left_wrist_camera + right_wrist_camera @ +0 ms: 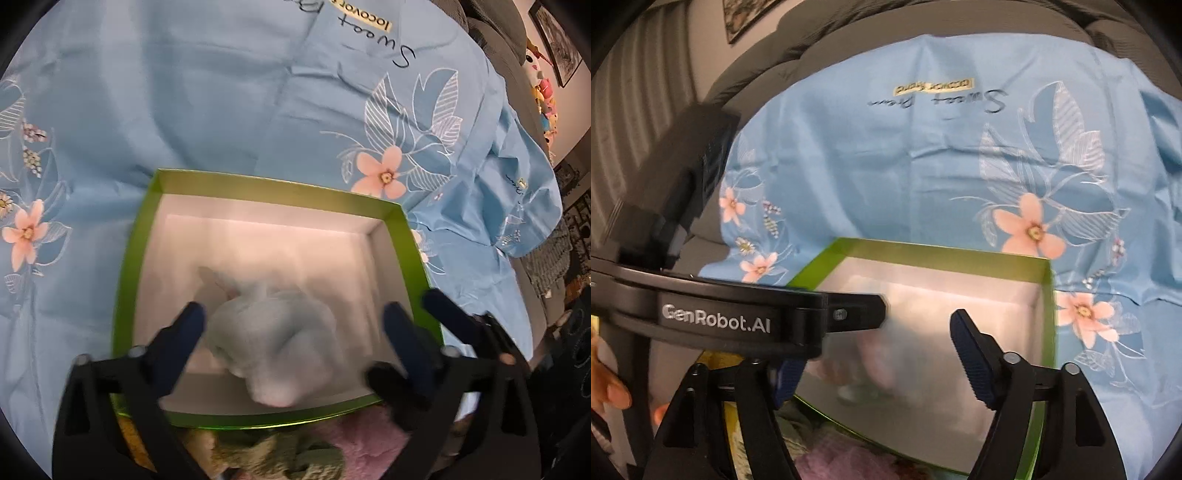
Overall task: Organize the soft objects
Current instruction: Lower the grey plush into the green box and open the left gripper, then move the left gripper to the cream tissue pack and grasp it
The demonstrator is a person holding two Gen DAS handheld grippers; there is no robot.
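Cloth: under me a light blue sheet [221,110], wrinkled, printed with pink flowers and white outlined leaves, dark script lettering beside a yellow label.
Sofa: grey cushions [886,26] curve behind the sheet; the sheet drapes over them.
Wall, my left: pale, with ribbed grey panelling [635,129] catching striped light.
Pictures: one dark-framed print [746,14] above the sofa back, another framed picture [557,44] far right.
Corner, right: colourful plush toys [543,96] piled up against the cushions.
Light: soft, even indoor light.
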